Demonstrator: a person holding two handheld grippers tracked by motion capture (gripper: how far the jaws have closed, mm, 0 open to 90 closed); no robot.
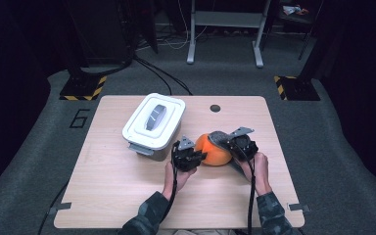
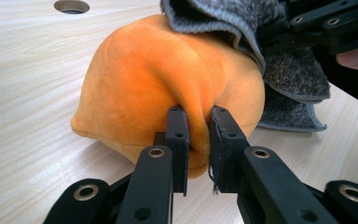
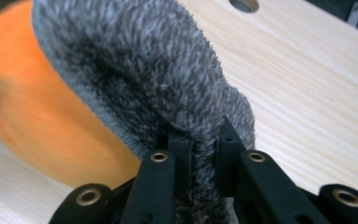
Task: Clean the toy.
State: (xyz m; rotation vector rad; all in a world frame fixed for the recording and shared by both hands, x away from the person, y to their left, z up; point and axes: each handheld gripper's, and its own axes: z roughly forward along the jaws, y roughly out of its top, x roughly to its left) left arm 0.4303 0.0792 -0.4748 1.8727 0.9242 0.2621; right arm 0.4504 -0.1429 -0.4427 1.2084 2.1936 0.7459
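Your left claw (image 2: 198, 135) is clamped on a fold of the orange plush (image 2: 168, 79), which sits on the table (image 1: 127, 186) right of the white box (image 1: 154, 122). Your right claw (image 3: 204, 154) pinches the grey cloth (image 3: 144, 70) draped over it. Hold the plush firm and peel the cloth off slowly.

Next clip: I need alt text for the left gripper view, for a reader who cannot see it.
The left hand-held gripper pinches a fold of an orange plush toy resting on a light wooden table. A grey fuzzy cloth drapes over the toy's top, gripped at upper right by the other hand-held gripper.
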